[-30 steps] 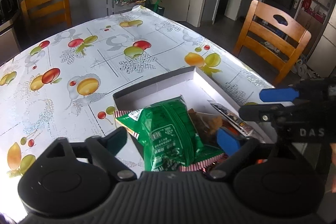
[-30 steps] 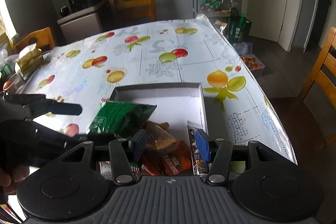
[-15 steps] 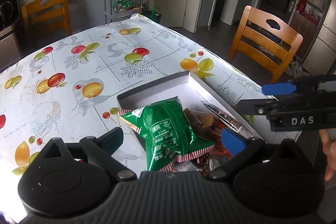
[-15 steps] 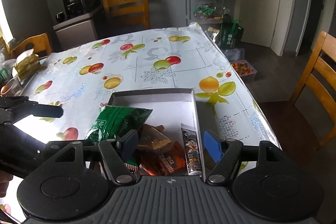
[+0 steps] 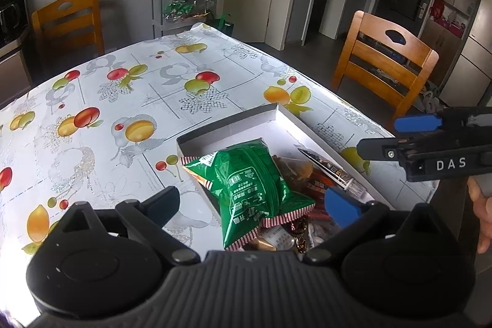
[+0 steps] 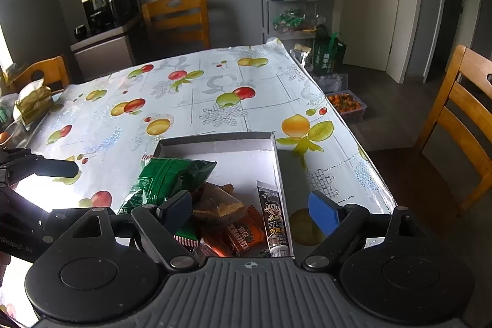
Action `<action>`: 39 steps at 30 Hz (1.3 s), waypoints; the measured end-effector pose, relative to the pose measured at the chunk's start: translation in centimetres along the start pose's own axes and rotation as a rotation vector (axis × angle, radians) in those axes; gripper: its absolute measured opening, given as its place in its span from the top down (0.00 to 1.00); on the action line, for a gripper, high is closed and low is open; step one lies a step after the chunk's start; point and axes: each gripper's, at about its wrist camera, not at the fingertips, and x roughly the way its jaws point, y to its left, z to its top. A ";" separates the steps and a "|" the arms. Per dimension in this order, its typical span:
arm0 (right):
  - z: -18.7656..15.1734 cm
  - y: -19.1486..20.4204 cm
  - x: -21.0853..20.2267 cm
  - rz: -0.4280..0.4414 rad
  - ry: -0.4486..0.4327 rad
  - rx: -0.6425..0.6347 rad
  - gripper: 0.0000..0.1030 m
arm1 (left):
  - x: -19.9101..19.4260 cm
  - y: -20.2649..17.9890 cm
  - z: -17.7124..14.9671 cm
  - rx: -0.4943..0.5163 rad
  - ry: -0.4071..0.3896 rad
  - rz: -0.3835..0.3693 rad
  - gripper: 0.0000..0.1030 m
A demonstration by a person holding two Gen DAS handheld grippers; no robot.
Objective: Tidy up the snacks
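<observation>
We see a white box (image 6: 278, 157) on the fruit-print table (image 6: 196, 94), its near end piled with snacks: a green bag (image 5: 246, 183) on top, orange packets (image 6: 240, 235) beneath, and a tube (image 6: 273, 217) along the right wall. Our left gripper (image 5: 252, 202) hangs wide open above the bag. The right gripper (image 6: 255, 211) has just been opening; its pads grip nothing.
</observation>
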 end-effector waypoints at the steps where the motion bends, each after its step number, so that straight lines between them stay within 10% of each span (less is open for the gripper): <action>1: -0.1 0.0 0.0 -0.001 0.000 0.001 0.18 | -0.1 -0.1 0.0 0.004 -0.002 -0.002 0.01; 39: 0.2 1.3 0.1 0.012 0.002 -0.008 0.15 | -0.6 -0.1 0.3 0.029 -0.029 -0.030 0.01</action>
